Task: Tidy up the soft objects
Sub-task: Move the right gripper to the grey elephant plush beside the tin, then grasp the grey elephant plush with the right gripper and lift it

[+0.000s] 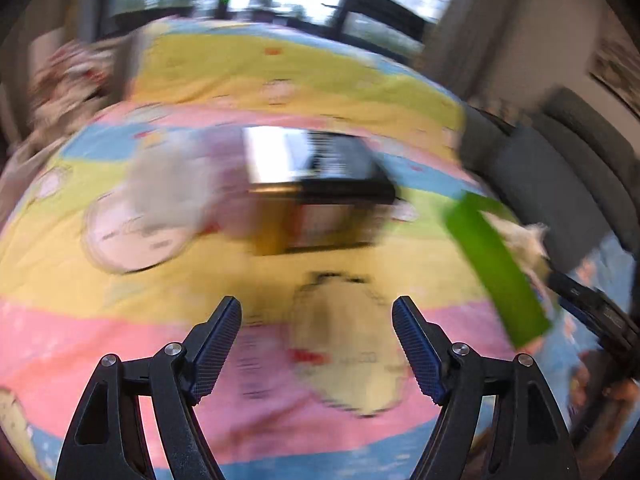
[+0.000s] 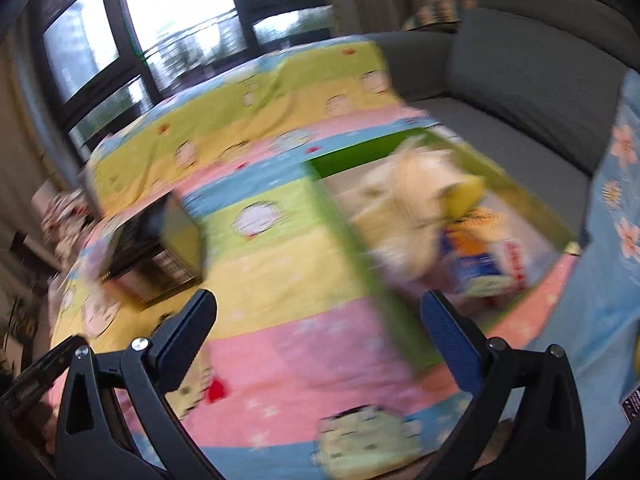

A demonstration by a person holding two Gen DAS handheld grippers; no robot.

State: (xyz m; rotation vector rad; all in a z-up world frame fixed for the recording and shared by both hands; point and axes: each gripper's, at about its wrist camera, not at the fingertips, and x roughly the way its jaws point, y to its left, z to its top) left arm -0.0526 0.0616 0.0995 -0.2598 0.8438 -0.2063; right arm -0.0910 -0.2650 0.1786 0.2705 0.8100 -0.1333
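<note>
Cream plush toy [image 2: 416, 208] sits in green box [image 2: 340, 240], ahead-right of my right claw [image 2: 318, 332], with colourful packets [image 2: 484, 264] beside it; I judge box is collecting bin. Right claw wide open, nothing between pads. Left claw [image 1: 316, 340] also wide open, empty, over striped blanket [image 1: 360, 264]. Pale soft thing [image 1: 168, 196] ahead-left, touching dark box [image 1: 320, 196]; likely my next pick. Views blurred.

Cream plush toy [image 2: 412, 204] inside green box [image 2: 340, 236] on striped sheet [image 2: 272, 264]
</note>
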